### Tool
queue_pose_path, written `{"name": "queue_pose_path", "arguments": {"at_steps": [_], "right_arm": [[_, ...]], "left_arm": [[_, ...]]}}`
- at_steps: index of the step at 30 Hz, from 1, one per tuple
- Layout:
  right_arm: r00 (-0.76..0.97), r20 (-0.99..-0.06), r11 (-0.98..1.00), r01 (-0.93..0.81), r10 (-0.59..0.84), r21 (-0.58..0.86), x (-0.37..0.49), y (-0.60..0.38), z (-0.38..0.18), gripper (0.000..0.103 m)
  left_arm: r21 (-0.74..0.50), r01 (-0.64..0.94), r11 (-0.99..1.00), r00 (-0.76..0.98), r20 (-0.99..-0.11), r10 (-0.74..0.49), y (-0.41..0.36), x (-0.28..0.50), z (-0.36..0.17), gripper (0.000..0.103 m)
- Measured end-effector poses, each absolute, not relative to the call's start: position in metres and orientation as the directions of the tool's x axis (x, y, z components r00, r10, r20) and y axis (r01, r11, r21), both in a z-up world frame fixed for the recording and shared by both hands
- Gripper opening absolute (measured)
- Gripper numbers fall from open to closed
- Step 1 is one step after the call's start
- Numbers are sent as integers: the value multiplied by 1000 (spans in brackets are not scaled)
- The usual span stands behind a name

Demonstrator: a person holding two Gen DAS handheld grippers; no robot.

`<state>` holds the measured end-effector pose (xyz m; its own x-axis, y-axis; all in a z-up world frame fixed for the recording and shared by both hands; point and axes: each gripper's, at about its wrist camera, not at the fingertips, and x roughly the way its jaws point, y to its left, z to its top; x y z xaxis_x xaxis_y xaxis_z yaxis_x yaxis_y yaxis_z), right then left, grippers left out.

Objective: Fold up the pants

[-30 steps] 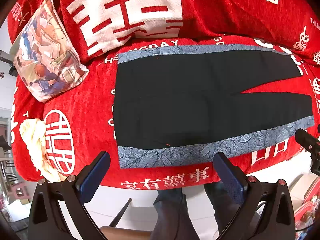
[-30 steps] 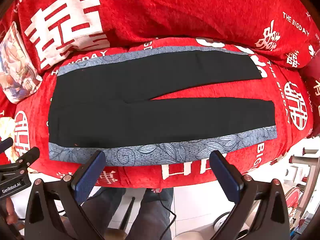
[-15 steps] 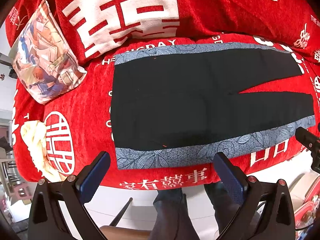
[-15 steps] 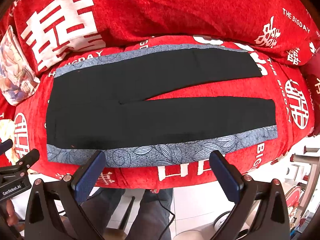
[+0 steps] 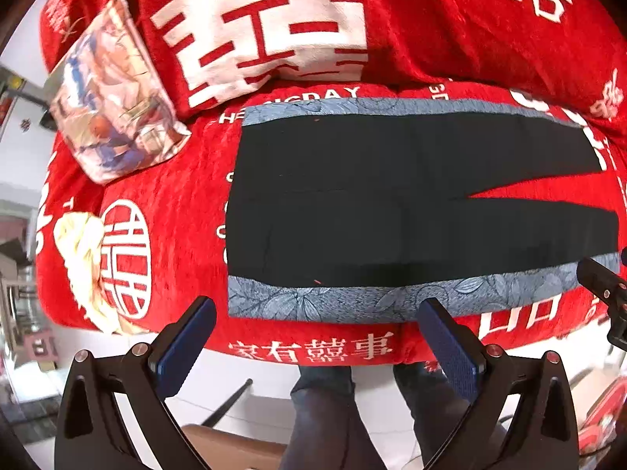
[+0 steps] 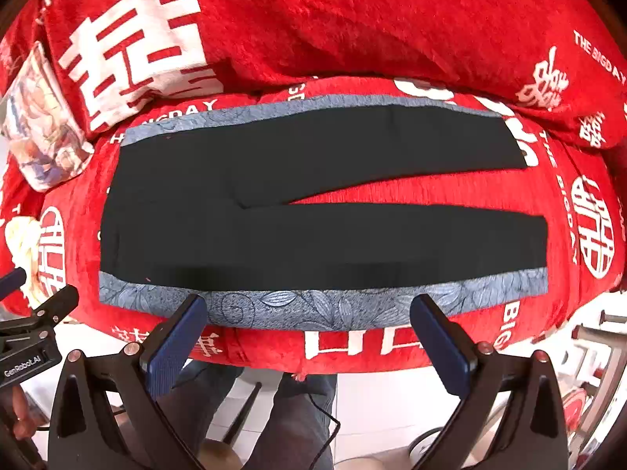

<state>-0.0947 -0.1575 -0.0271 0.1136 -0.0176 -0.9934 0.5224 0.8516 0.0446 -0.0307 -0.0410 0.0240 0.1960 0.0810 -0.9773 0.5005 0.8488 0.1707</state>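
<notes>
Black pants [image 5: 372,203] [image 6: 313,215] with blue-grey leaf-patterned side stripes lie flat on the red seat cushion, waistband to the left and both legs spread to the right with a narrow gap between them. My left gripper [image 5: 317,313] hovers open just in front of the near stripe at the waist end, holding nothing. Over the near stripe, further along the leg, my right gripper [image 6: 309,309] stands open and empty. The tip of the right gripper [image 5: 603,286] shows at the left wrist view's right edge, and the left gripper's body [image 6: 35,329] shows at the right wrist view's left edge.
A red sofa [image 6: 352,39] with white characters carries the pants; its backrest rises behind. A printed pillow [image 5: 109,94] leans at the left. A cream cloth [image 5: 82,258] lies at the cushion's left end. A person's legs [image 6: 290,411] stand before the sofa on white tiles.
Both grippers have moved a little closer to the sofa's front edge, so the pants appear larger and lower in both views. Both stay open.
</notes>
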Motion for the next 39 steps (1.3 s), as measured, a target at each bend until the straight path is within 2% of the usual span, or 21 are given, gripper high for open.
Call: {"name": "queue_pose_path", "arguments": {"at_steps": [8,18,27,39], "right_arm": [[120,-993,891,451,8,61,-103,-174,-28,103],[109,-994,887,459,9,58,-107,-170,-31,103],[83,-997,860,508,4,46,-104,-147,-73,103],[126,-990,822,555,67,127,-95,-131,-138,103]], "left_arm": [[207,425,881,242,-964,110,-44,-47,33,103],[184,453,872,248,-966,75,-35,-40,23,103],[172,499,849,209,-975,74,-15,-24,-35,103],[164,511,844,197,-978,72,2,-10,-107,103]]}}
